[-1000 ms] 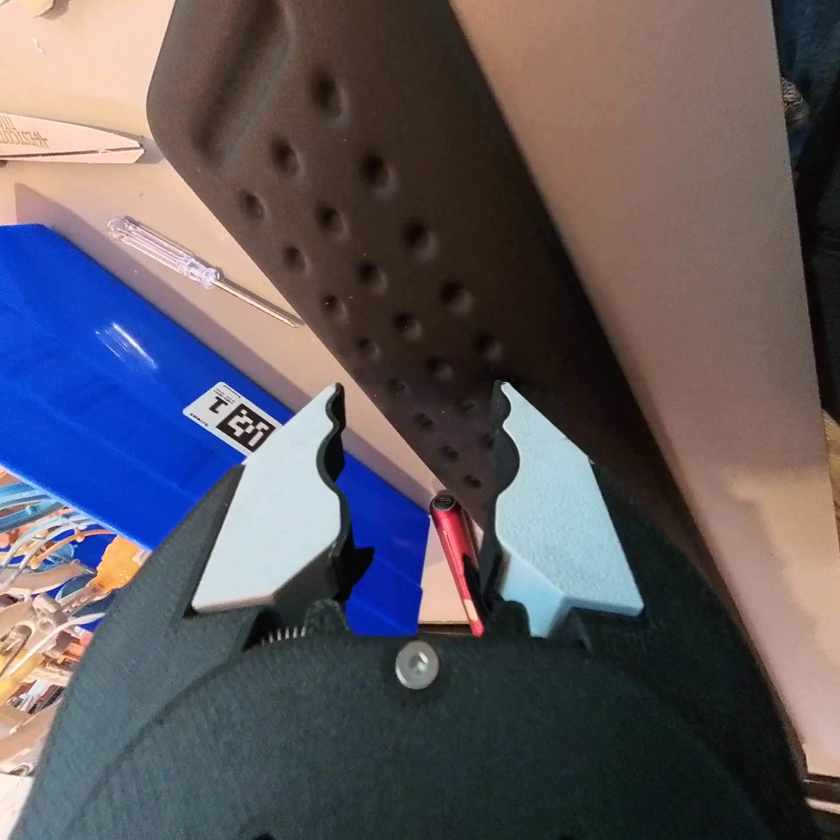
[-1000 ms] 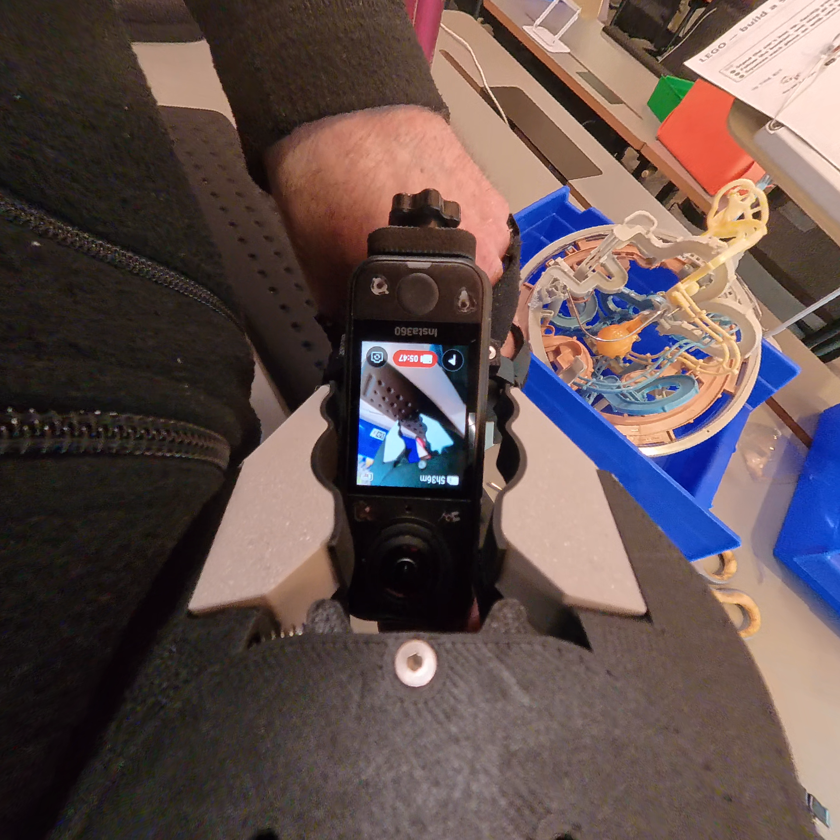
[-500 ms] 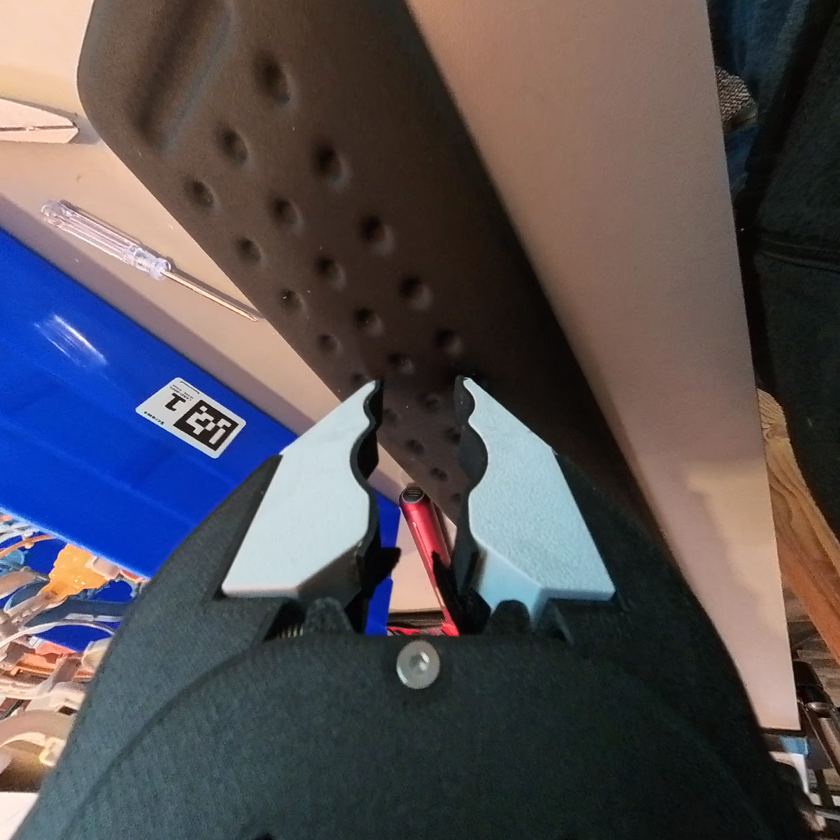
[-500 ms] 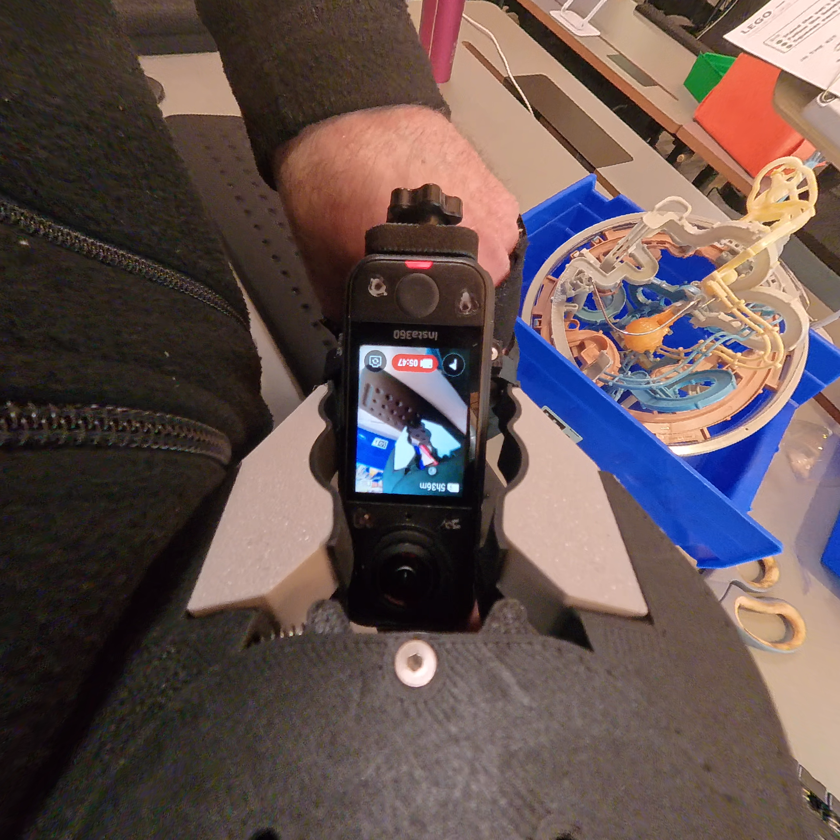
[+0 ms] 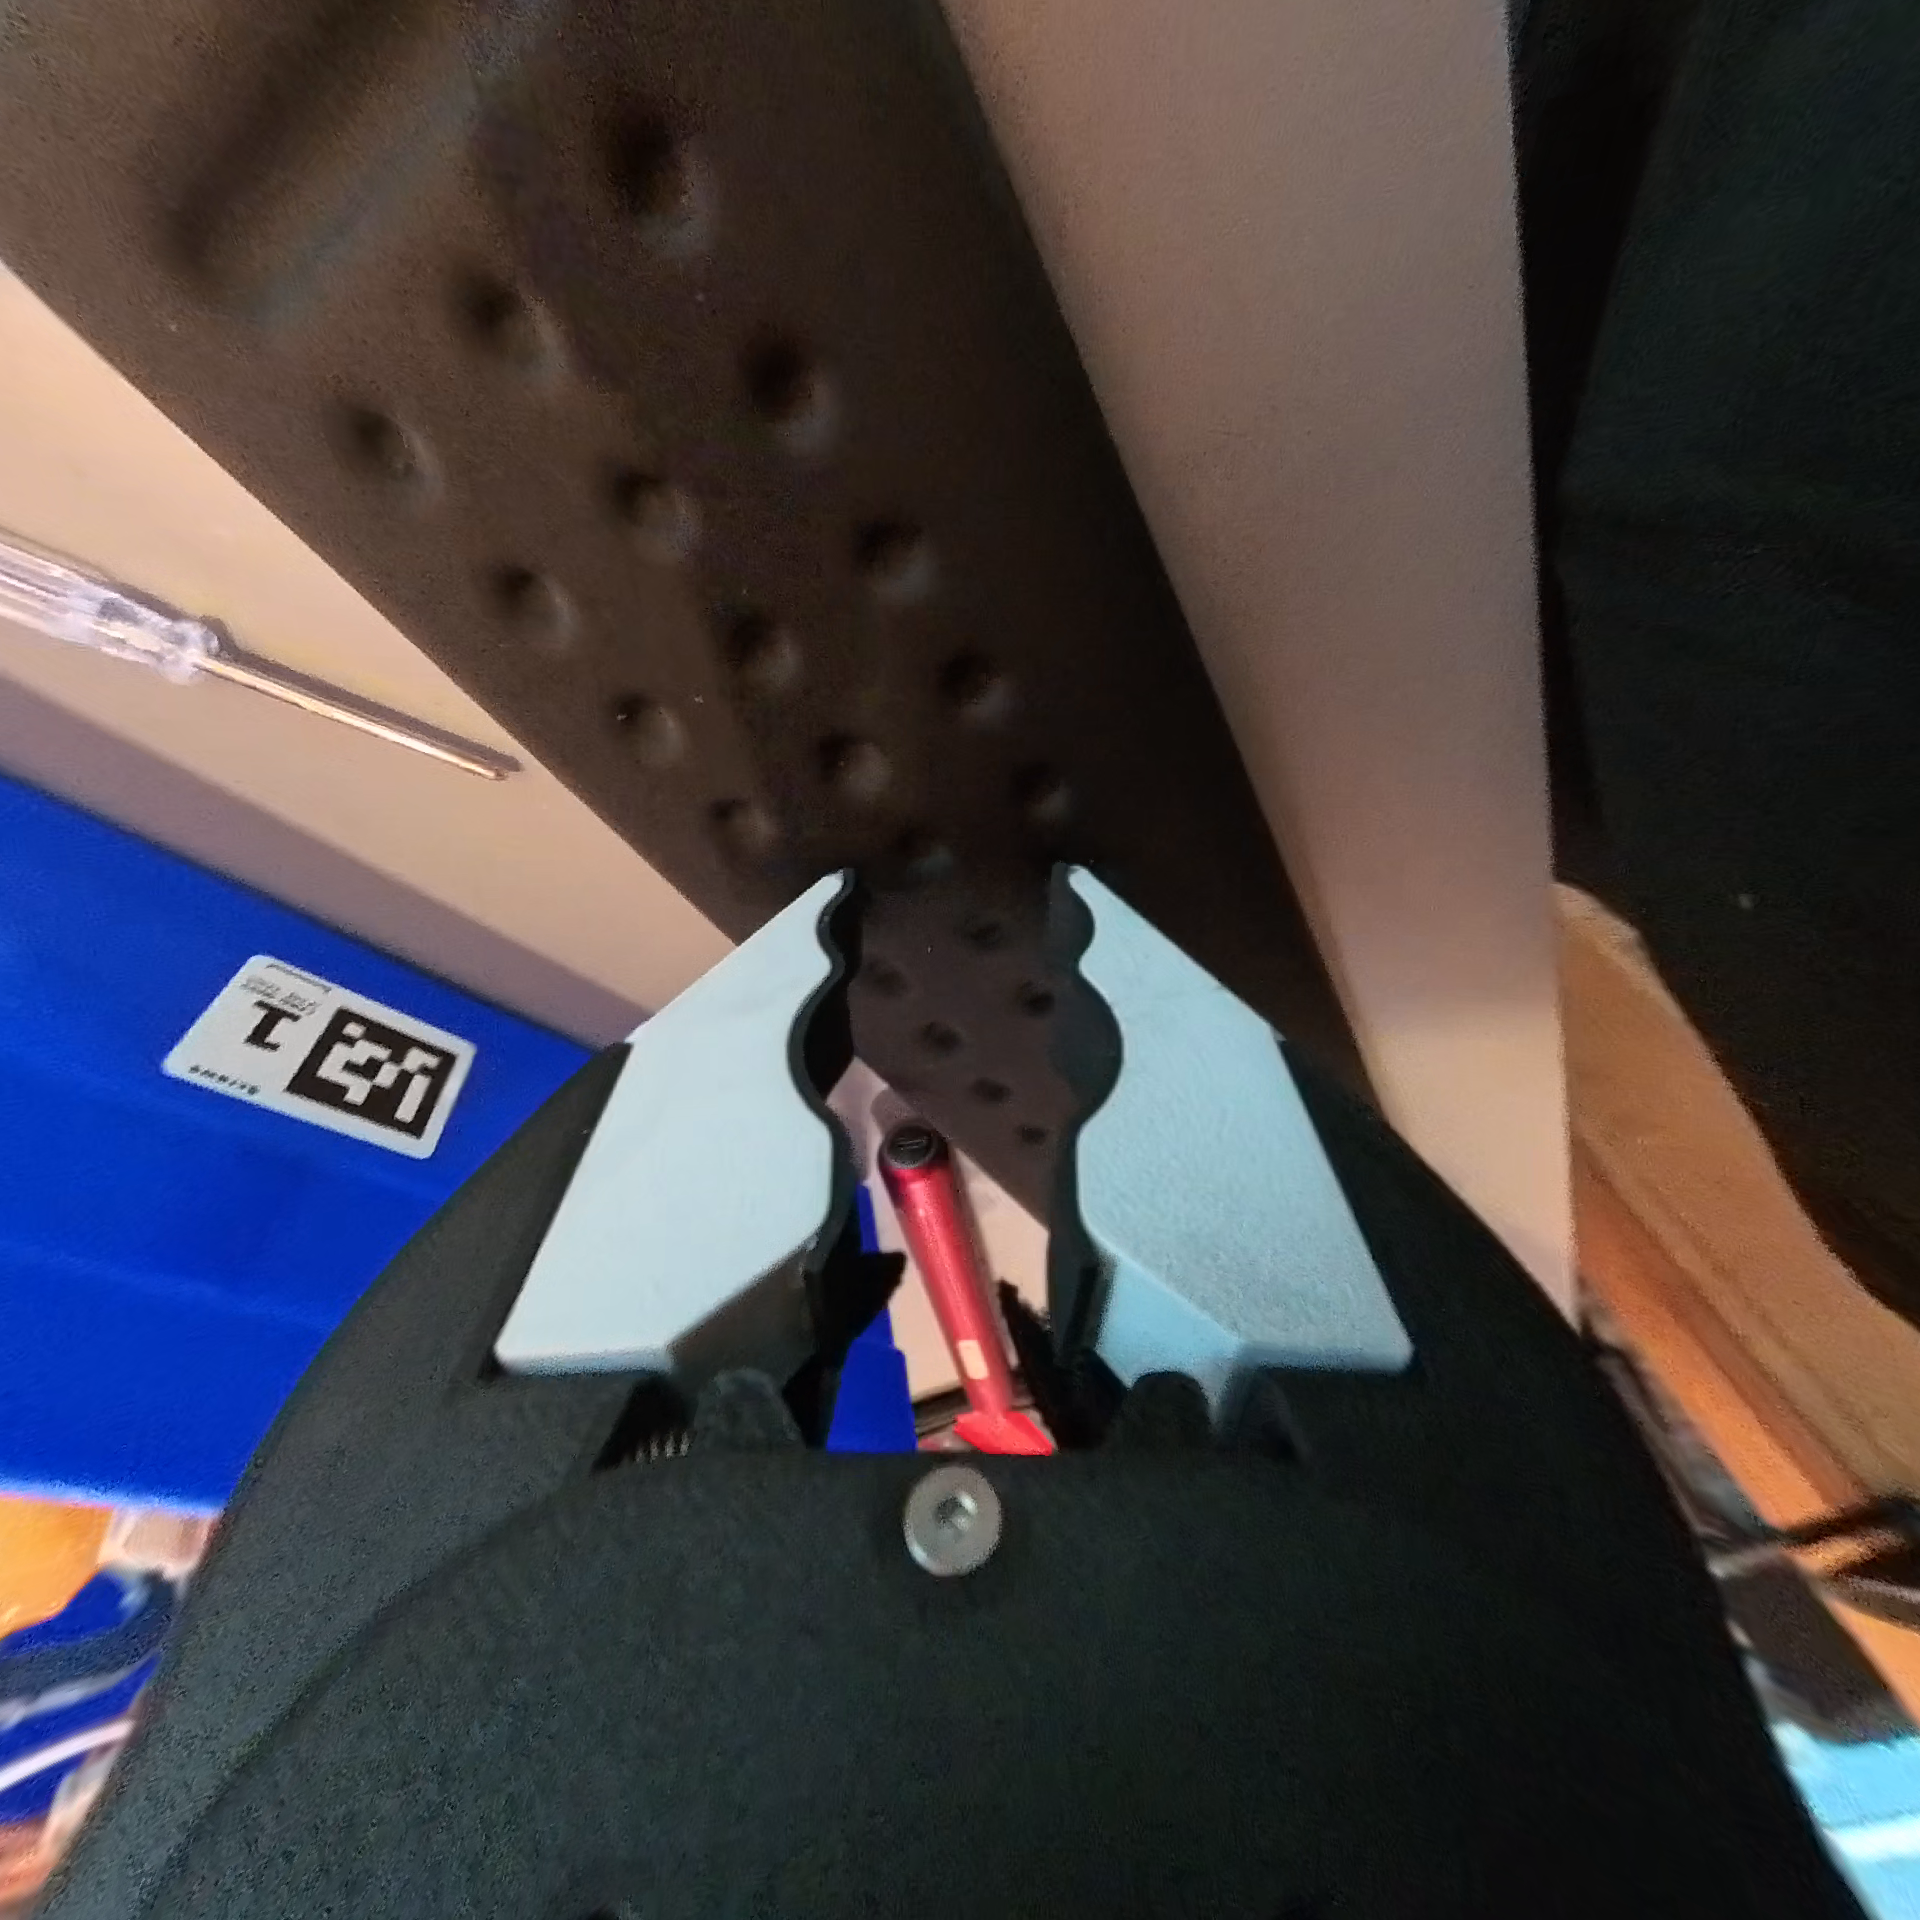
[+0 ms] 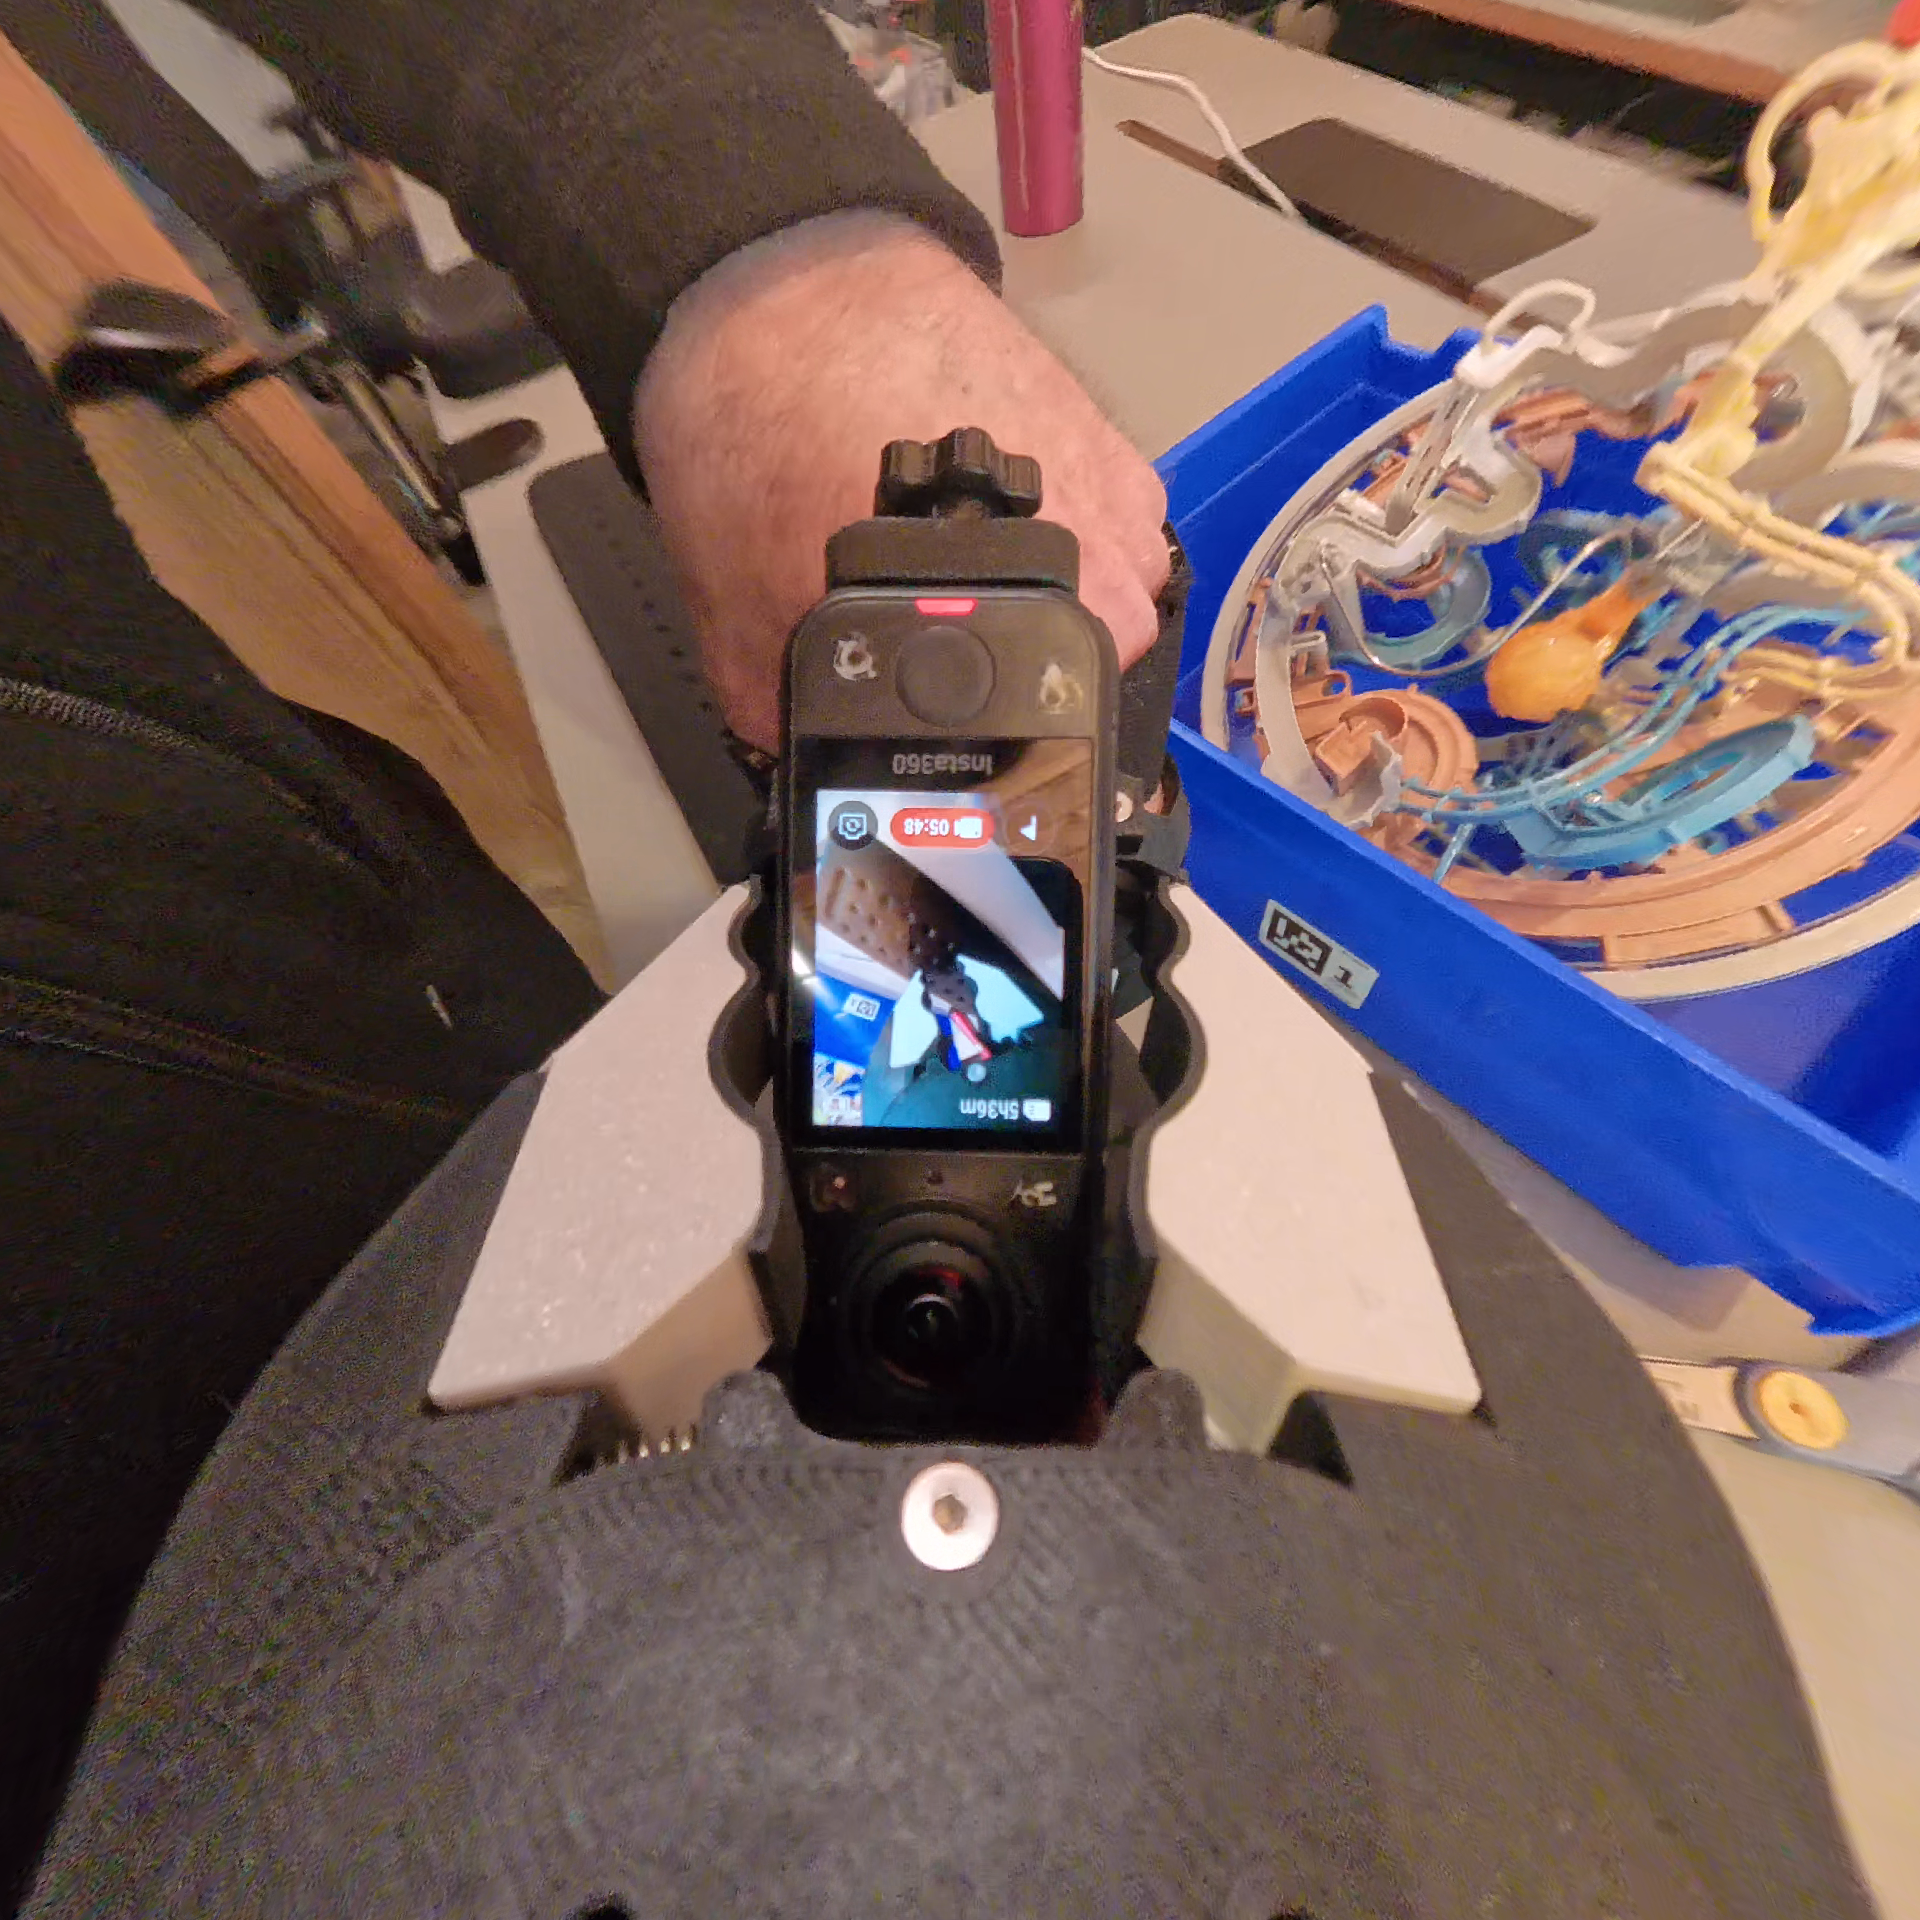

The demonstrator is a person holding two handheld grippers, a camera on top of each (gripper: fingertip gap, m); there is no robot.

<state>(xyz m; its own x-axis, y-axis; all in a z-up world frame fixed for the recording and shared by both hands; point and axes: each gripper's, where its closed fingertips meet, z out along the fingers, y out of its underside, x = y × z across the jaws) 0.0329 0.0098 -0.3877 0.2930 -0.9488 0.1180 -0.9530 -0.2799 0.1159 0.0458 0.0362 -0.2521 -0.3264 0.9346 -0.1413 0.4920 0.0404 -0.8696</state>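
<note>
My left gripper (image 5: pixel 951 883) hovers low over a black perforated pad (image 5: pixel 727 468) on a beige table (image 5: pixel 1299 520). Its pale fingers stand a little apart. A thin red stick (image 5: pixel 940 1236) shows in the gap near their base, and I cannot tell if it is held. My right gripper (image 6: pixel 951 904) is shut on a black action camera (image 6: pixel 940 1226) with a lit screen. This is the camera mounted on the other gripper, which a hand (image 6: pixel 852 416) holds just beyond.
A blue bin (image 6: pixel 1558 1122), also in the left wrist view (image 5: pixel 156 1195), holds a round plastic maze toy (image 6: pixel 1558 675). A clear-handled screwdriver (image 5: pixel 208 655) lies beside the pad. A pink cylinder (image 6: pixel 1034 114) stands farther back. A dark jacket (image 6: pixel 208 935) and a wooden edge (image 6: pixel 312 623) are on the left.
The left jaws have narrowed from a second ago, and the left gripper has moved closer to the black pad. The right gripper has kept its hold on the camera as both shifted.
</note>
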